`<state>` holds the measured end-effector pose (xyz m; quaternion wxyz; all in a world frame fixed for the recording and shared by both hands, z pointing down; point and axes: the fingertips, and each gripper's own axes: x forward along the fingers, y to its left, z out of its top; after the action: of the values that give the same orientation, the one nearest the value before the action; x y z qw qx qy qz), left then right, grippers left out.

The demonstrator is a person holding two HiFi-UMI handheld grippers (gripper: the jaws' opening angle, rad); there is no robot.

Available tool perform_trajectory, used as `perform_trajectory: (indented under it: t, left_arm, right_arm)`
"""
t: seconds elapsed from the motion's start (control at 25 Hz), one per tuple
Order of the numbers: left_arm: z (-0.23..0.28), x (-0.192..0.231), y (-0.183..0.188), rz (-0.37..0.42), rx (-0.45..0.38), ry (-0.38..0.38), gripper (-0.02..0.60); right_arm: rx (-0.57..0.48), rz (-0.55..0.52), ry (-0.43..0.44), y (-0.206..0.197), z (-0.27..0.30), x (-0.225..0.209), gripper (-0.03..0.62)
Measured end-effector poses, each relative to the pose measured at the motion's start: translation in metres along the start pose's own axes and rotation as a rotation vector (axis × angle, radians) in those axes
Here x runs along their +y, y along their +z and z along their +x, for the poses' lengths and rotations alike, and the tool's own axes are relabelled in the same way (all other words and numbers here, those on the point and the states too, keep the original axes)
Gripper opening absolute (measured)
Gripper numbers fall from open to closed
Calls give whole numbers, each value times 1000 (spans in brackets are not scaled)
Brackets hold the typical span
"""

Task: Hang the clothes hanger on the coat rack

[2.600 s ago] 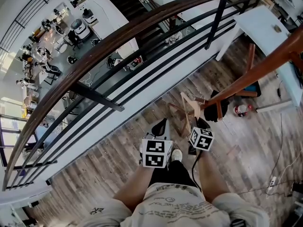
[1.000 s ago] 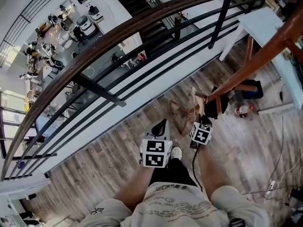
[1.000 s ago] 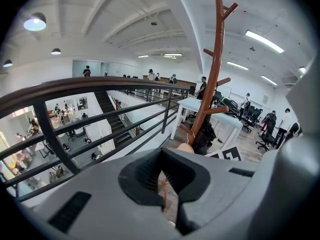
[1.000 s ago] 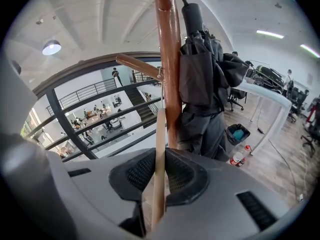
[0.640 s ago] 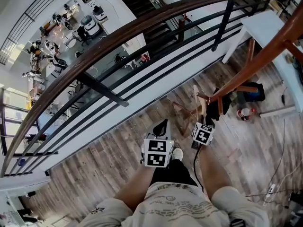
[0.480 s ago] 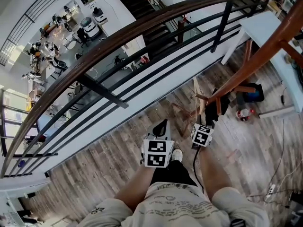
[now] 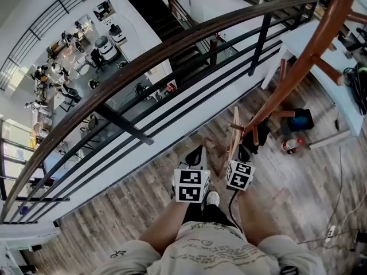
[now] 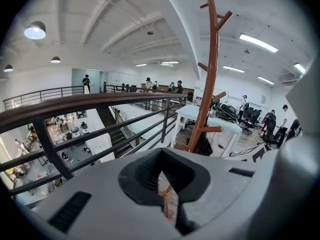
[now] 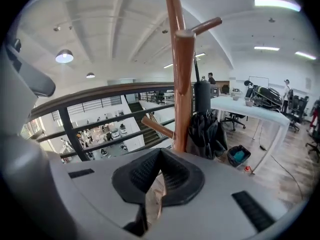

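The left gripper (image 7: 198, 149) points at the dark railing of wooden top rail and black metal bars (image 7: 172, 50). In the left gripper view its jaws (image 8: 162, 184) stand nearly together, with only a thin slit of plank floor showing between them and nothing clamped. Just beside it, to the right, the pale wooden clothes hanger (image 7: 234, 132) stands almost upright above the right gripper (image 7: 241, 152). That gripper's jaws (image 9: 155, 184) are clamped on the hanger's pale wood (image 9: 154, 198). The hanger's upper end is close to a lower peg of the tall reddish-brown wooden coat rack (image 7: 309, 56), whose pole (image 9: 182, 84) rises right in front of the right gripper.
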<state>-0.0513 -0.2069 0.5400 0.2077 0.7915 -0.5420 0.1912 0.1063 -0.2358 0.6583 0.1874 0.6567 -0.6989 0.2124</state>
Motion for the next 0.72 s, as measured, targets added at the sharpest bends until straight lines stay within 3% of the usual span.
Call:
perform_trajectory:
  t: [0.28, 0.72]
  left_arm:
    - [-10, -7, 39, 33, -55, -21, -9]
    - [-35, -5, 102, 52, -215, -13, -9]
  right_arm:
    - [-110, 0, 62, 53, -35, 19, 3]
    - [-276, -29, 153, 142, -85, 55, 3]
